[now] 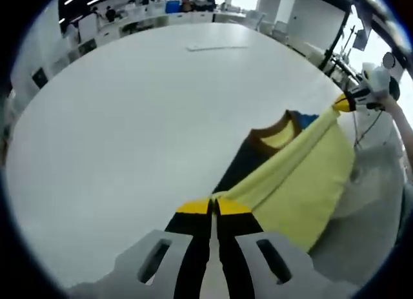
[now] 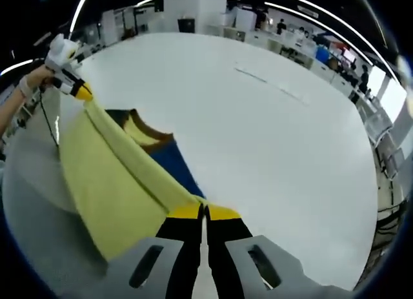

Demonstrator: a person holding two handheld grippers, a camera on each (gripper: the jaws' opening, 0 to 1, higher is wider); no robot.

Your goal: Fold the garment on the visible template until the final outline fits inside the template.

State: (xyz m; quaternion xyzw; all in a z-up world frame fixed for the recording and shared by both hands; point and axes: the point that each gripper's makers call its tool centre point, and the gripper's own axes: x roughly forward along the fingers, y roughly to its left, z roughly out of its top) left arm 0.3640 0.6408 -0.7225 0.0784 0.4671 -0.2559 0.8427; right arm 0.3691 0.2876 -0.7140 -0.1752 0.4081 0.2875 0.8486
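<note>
Left gripper view: left gripper [image 1: 212, 206] at bottom centre, yellow-tipped jaws pressed together, pinching the edge of the garment [image 1: 303, 183]. Garment is yellow with a dark blue part and a brown-trimmed collar [image 1: 274, 129] just right of frame centre. The cloth is lifted and runs taut from the jaws up to the right, where the right gripper [image 1: 344, 104] clamps the other end at the right edge; a hand [image 1: 392, 105] holds it there. The rest of the cloth hangs down to the lower right. Beneath it, a big white table [image 1: 129, 118], with a thin flat strip [image 1: 216, 47] lying far off near the top.

Right gripper view: right gripper [image 2: 204, 210] at bottom centre, jaws closed on the yellow edge of the garment [image 2: 110, 183]. The cloth stretches to the upper left, to the left gripper [image 2: 80, 89], jaws closed on it, held by a hand [image 2: 35, 79]. Collar [image 2: 145, 131] and blue part left of centre. White table [image 2: 271, 150] across the middle and right, strip [image 2: 271, 82] in the upper right. Office desks and people blurred in the background. No template outline can be made out.
</note>
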